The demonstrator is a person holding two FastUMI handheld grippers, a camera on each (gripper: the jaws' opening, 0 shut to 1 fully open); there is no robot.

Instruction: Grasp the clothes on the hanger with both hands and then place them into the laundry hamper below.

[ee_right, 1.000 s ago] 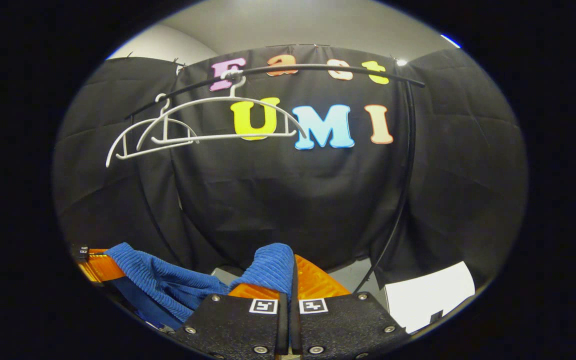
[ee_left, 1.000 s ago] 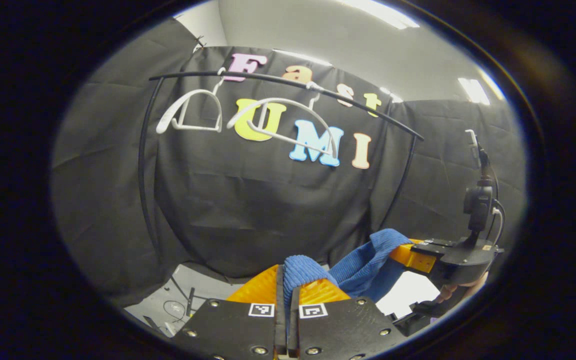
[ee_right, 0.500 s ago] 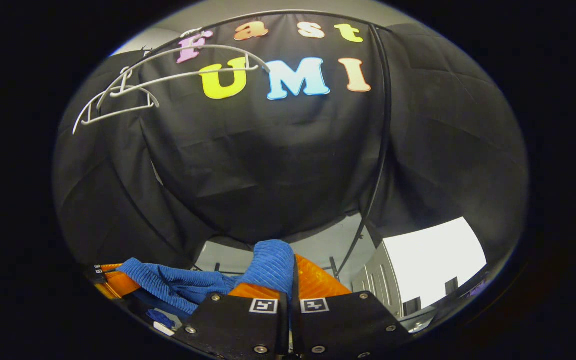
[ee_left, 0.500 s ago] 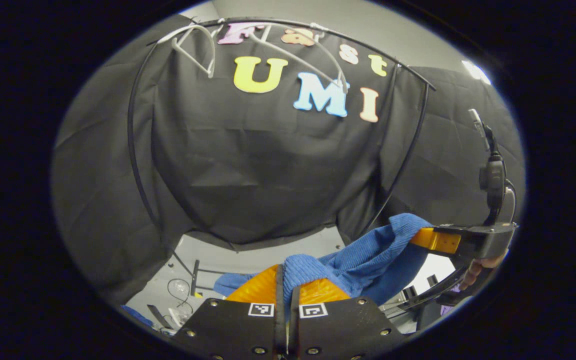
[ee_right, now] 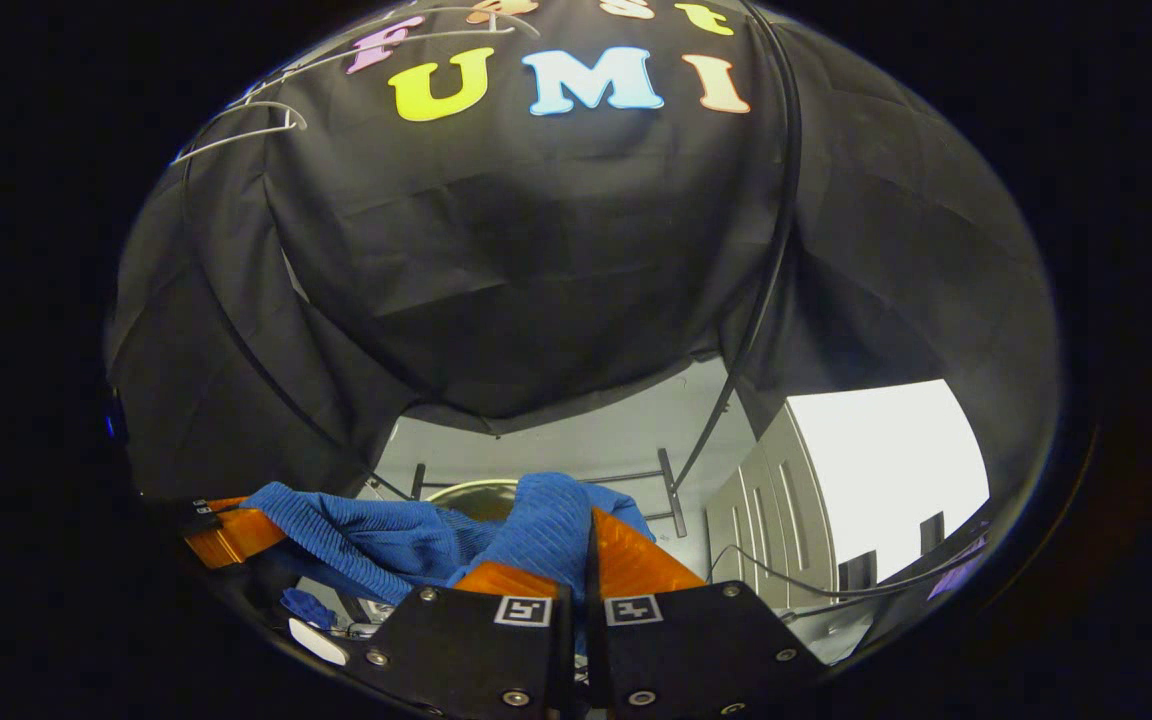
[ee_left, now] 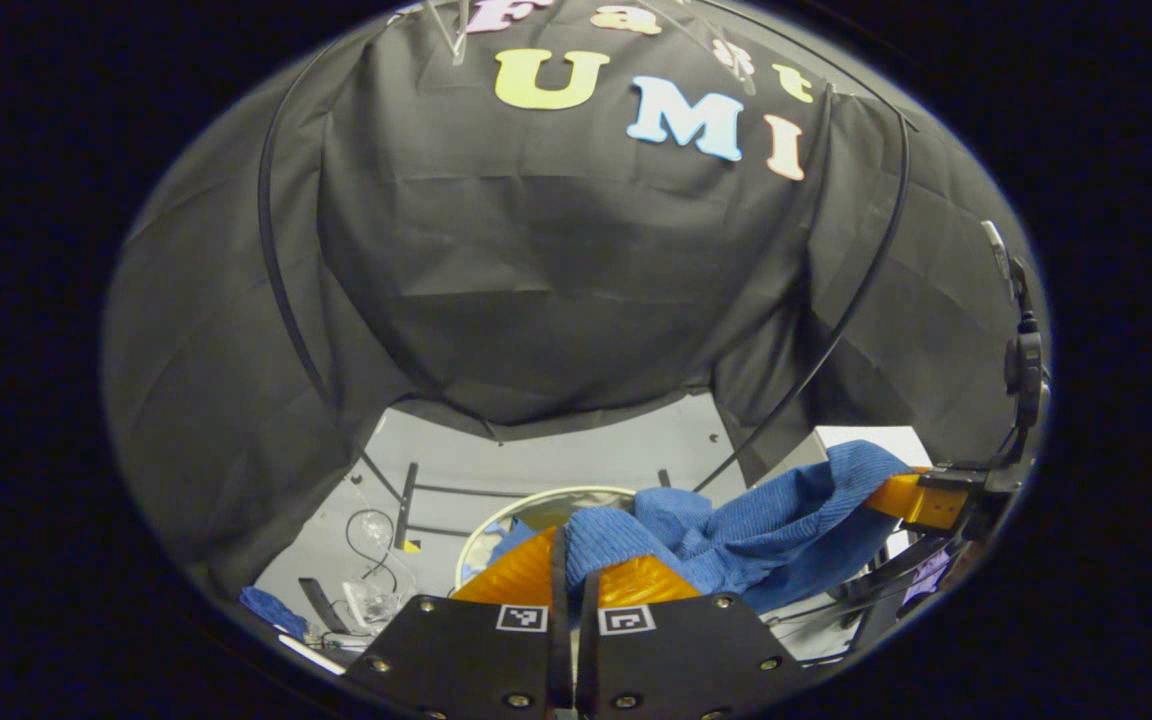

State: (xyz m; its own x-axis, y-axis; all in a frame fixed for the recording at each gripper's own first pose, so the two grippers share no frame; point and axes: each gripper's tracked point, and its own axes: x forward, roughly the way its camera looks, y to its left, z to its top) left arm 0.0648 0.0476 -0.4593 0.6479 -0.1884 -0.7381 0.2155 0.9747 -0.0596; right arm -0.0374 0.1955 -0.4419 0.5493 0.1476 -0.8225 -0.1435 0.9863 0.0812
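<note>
A blue ribbed garment (ee_left: 736,525) hangs stretched between both grippers, off the hanger. My left gripper (ee_left: 576,560) is shut on one end of it at the bottom of the left gripper view; the right gripper (ee_left: 911,495) holds the other end at the right of that view. In the right gripper view, my right gripper (ee_right: 581,545) is shut on a fold of the garment (ee_right: 386,535), and the left gripper (ee_right: 231,530) shows at the left. The round rim of the laundry hamper (ee_left: 536,497) lies on the floor just below the garment, also seen as the hamper (ee_right: 471,490) behind the cloth.
White empty hangers (ee_right: 246,125) hang on the black curved rail (ee_left: 271,260) high up. The rail's legs (ee_right: 736,380) run down to the grey floor (ee_left: 556,455). Cables and small clutter (ee_left: 366,590) lie at the floor's left. A white cabinet (ee_right: 836,480) stands at the right.
Both grippers have moved down with the garment; the hangers and rail have slid toward the top of both views, and the floor and hamper rim have come into sight.
</note>
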